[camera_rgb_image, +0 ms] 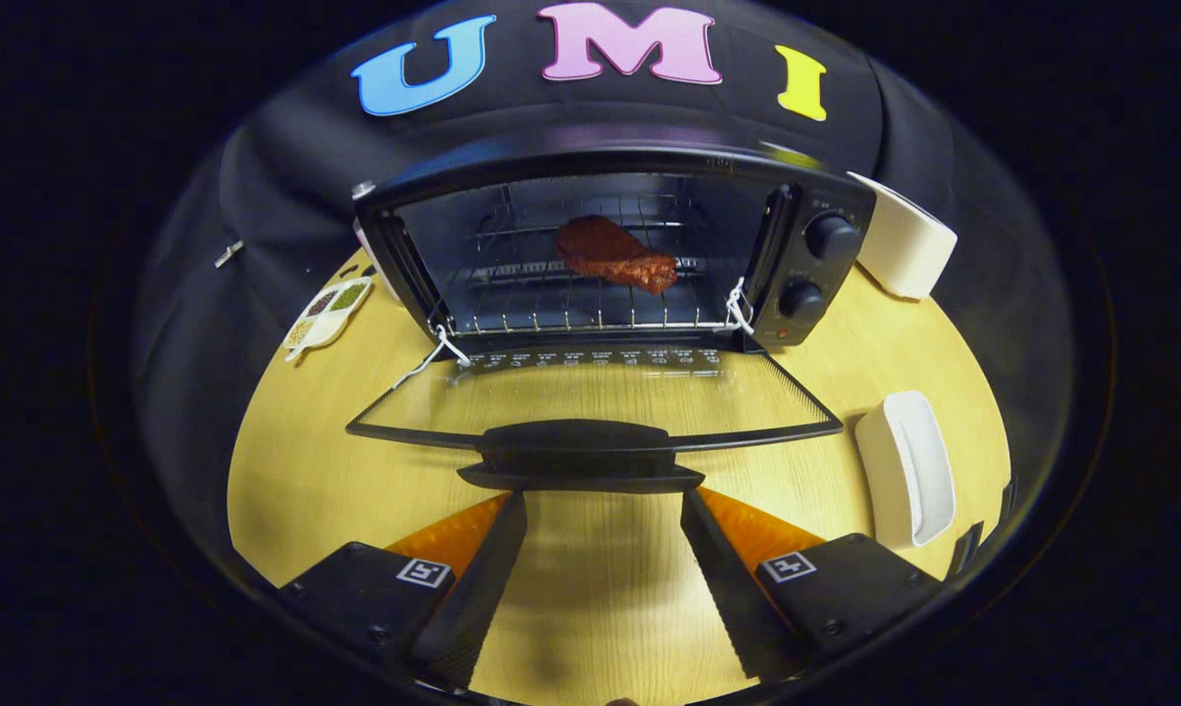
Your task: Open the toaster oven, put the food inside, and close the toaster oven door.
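Food: a reddish-brown, drumstick-shaped piece of meat [615,254] lies on the wire rack [571,314] inside the oven cavity, upper middle of the frame.
Oven: a black toaster oven with two round knobs [806,265] stands at the far side of the pale wooden desk [296,461]; white string [443,348] is tied at both lower corners of its opening.
Door: the glass door [590,397] is folded fully down, lying flat toward the camera, its black handle [581,456] at the centre of the frame.
Tool: the tool [602,510] is spread wide and holds nothing; its fingertips sit just under the door handle, one at each end.
Around: a white rounded box [904,245] at upper right beside the oven, a white oblong dish [909,466] at right, a small white tray of spices [328,312] at left.
Progress: opening and loading look done; closing the door is left.
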A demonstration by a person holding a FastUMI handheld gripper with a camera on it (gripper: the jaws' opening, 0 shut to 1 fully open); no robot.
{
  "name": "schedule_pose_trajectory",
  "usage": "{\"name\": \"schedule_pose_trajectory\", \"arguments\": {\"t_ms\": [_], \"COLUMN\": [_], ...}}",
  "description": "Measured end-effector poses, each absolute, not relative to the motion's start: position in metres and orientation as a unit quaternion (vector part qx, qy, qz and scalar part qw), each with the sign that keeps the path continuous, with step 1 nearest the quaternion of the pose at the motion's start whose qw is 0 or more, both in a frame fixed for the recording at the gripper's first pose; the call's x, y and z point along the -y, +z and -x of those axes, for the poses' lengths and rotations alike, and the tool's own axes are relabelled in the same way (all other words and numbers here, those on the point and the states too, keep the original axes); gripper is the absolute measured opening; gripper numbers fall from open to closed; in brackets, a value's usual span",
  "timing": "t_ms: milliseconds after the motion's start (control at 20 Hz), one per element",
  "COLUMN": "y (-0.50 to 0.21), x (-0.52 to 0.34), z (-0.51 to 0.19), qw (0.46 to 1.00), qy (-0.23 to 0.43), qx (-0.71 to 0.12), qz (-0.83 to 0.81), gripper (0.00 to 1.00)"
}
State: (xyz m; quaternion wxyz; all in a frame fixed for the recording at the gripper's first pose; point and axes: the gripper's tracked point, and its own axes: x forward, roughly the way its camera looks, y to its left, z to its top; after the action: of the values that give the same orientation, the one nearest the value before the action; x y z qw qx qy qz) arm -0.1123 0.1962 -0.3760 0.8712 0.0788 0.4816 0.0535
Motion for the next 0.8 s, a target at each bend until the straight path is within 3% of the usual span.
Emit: {"name": "schedule_pose_trajectory", "arguments": {"t_ms": [800], "y": [-0.301], "x": [-0.178], "z": [0.046], "qw": [0.918], "qy": [0.037], "qx": [-0.382], "qz": [-0.102], "gripper": [0.99]}}
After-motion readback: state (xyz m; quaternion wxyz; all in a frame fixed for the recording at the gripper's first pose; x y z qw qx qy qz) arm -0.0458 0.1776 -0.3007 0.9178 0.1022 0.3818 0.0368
